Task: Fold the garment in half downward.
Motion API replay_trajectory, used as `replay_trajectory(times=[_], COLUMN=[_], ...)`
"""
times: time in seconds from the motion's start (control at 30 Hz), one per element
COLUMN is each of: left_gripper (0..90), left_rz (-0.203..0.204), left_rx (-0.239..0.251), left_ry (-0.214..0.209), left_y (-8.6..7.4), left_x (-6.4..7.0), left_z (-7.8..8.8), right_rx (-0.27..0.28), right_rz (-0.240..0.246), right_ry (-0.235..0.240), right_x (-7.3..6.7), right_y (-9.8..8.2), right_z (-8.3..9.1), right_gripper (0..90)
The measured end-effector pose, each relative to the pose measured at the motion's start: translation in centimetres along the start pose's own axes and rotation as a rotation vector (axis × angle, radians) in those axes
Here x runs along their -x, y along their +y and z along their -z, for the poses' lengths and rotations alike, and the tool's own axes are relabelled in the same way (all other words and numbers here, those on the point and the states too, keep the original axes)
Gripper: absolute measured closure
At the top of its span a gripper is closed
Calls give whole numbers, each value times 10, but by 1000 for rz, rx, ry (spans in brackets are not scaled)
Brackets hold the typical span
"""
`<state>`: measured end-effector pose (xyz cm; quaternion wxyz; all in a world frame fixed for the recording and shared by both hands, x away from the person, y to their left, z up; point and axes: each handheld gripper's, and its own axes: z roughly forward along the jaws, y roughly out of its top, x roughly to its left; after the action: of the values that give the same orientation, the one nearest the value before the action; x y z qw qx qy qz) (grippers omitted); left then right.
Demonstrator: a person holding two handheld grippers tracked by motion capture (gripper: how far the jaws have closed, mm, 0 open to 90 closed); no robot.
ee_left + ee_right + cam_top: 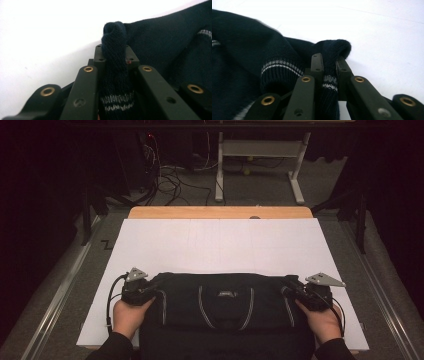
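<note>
High view puts the dark knitted sweater folded flat at the near edge of the table, spanning the gap between our two tools, with the left gripper at one upper corner and the right gripper at the other. In the left gripper view our jaws are clenched on a bunched fold of the knit, the fabric rising in a thick rolled ridge between them and poking out past their tips, a striped band of the cuff or hem lying low between the jaws. The right gripper view shows the same on the other side: jaws pressed on a doubled fold, a striped cuff just to one side of them and the white table surface beyond the tips. We judge the garment soft, limp and fairly light, with no stiffness of its own, so it will sag between the two holds and stretch if we pull apart. The knit is thick and not slippery, so a pinch through several layers should hold. We think the corners are the right places to take hold, since lifting there lets the body hang evenly; a shallow pinch on one layer could let the rest unfold.
</note>
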<state>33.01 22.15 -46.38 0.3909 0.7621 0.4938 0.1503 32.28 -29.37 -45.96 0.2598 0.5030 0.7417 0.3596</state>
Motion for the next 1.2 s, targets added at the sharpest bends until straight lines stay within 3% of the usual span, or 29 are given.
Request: replay_trajectory(times=[0.27, 0.43, 0.63, 0.8, 0.87, 1.0, 1.1, 1.2], left_gripper=[741, 740, 739, 739, 738, 735, 730, 725], left_rz=[12, -6, 20, 21, 13, 14, 31, 13], left_rx=[-6, -22, -31, -24, 4, 8, -13, -75], left_ry=[14, 39, 53, 66, 91, 114, 119, 147], left_y=[22, 37, 51, 67, 74, 87, 87, 83], left_x=[-8, -16, -27, -33, -33, -36, -37, -37], left_z=[-20, -32, -47, -50, -48, -48, -57, -72], right_rx=[-10, 0, -3, -6, 12, 34, 42, 1], right_rz=[8, 9, 67, 104, 113, 96, 98, 99], right_ry=[-46, -61, -110, -148, -158, -172, -170, -159], right_x=[13, 20, 22, 24, 23, 23, 23, 25], right_y=[17, 35, 56, 75, 84, 95, 95, 90], right_z=[-22, -33, -49, -58, -60, -61, -64, -72], right_gripper=[823, 822, 822, 822, 822, 821, 818, 814])
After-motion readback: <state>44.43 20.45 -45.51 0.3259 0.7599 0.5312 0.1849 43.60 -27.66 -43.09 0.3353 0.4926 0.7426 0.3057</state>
